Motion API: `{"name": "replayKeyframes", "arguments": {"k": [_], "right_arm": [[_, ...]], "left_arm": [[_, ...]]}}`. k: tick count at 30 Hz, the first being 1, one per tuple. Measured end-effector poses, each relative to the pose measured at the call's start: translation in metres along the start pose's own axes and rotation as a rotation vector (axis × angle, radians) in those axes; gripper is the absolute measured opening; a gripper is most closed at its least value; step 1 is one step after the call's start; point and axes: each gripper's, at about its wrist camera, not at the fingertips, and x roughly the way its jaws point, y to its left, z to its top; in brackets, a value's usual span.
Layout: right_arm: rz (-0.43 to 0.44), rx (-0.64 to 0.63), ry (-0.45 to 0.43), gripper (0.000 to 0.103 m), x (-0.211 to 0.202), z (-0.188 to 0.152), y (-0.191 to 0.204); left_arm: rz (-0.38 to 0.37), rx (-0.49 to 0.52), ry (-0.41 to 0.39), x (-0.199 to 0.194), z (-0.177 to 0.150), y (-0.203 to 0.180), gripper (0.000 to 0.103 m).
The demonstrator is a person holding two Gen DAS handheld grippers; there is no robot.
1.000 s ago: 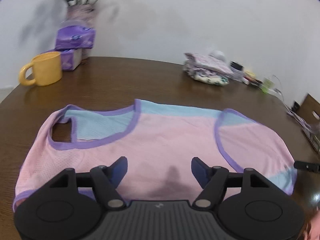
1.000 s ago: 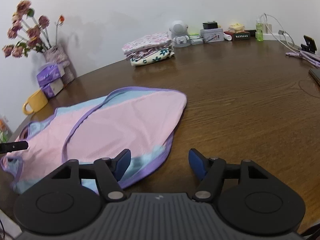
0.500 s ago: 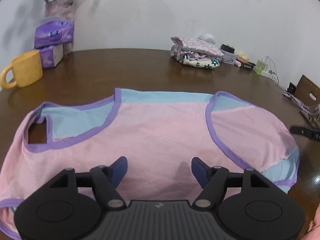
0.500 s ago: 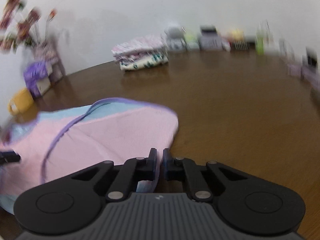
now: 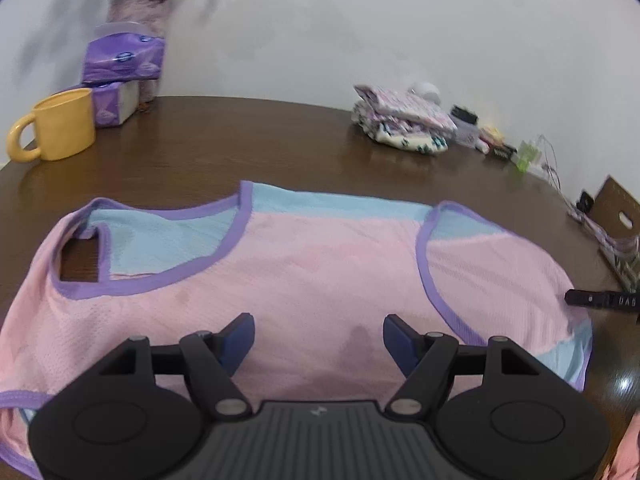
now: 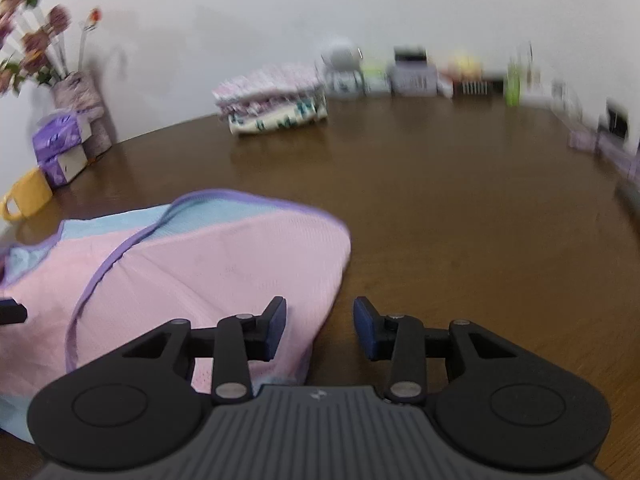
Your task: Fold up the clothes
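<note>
A sleeveless pink and light-blue top with purple trim (image 5: 320, 272) lies spread flat on the brown table (image 5: 280, 148). My left gripper (image 5: 318, 338) hovers open over its near hem, with only flat cloth under the gap. At the top's right side (image 6: 224, 272), my right gripper (image 6: 320, 326) has jaws opening. The cloth's right edge runs through the gap, and neither pad presses on it. A black fingertip of the right gripper (image 5: 600, 300) shows at the garment's right edge in the left wrist view.
A yellow mug (image 5: 60, 124), purple tissue packs (image 5: 124, 60) and a flower vase (image 5: 136, 4) stand at the back left. A stack of folded patterned clothes (image 6: 276, 100) sits at the back centre. Small items and cables (image 6: 440, 76) line the back right.
The right gripper's jaws went from wide to shut at the garment's right edge, then parted again. The left gripper stayed open over the hem.
</note>
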Motion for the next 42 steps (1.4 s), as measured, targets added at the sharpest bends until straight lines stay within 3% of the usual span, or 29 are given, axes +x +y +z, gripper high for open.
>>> {"name": "replayKeyframes", "arguments": {"k": [1, 2, 5, 8, 10, 18, 22, 24, 27, 31, 42], "right_arm": [[0.014, 0.024, 0.009, 0.027, 0.003, 0.000, -0.004], [0.024, 0.036, 0.014, 0.008, 0.005, 0.000, -0.005], [0.022, -0.013, -0.005, 0.001, 0.005, 0.003, 0.007], [0.014, -0.109, -0.029, 0.001, 0.005, 0.007, 0.032], [0.037, -0.159, -0.026, 0.001, 0.008, 0.010, 0.049], [0.111, -0.271, 0.048, 0.005, 0.032, 0.002, 0.095], [0.159, -0.236, 0.029, 0.016, 0.016, 0.001, 0.093], [0.136, -0.205, 0.002, 0.021, 0.004, 0.001, 0.083], [0.113, -0.136, -0.002, 0.021, -0.001, 0.003, 0.064], [0.151, -0.085, 0.037, 0.021, 0.010, 0.005, 0.055], [0.134, -0.084, 0.069, 0.021, 0.031, 0.007, 0.066]], "left_arm": [[0.012, -0.020, 0.001, -0.001, 0.000, 0.004, 0.070], [0.027, -0.039, 0.002, -0.002, 0.001, 0.009, 0.070], [0.096, -0.058, 0.009, -0.003, 0.002, 0.018, 0.070], [0.127, -0.031, 0.020, -0.002, 0.002, 0.017, 0.070], [0.131, -0.010, 0.016, -0.001, 0.000, 0.014, 0.076], [0.117, 0.014, -0.027, 0.003, -0.009, 0.007, 0.092], [0.124, 0.054, -0.028, 0.006, -0.011, 0.002, 0.097], [0.121, 0.055, -0.032, 0.007, -0.012, 0.001, 0.099], [0.119, 0.056, -0.035, 0.007, -0.013, 0.001, 0.100], [0.118, 0.057, -0.039, 0.007, -0.013, 0.002, 0.100], [0.104, 0.044, -0.052, 0.006, -0.015, 0.004, 0.102]]}}
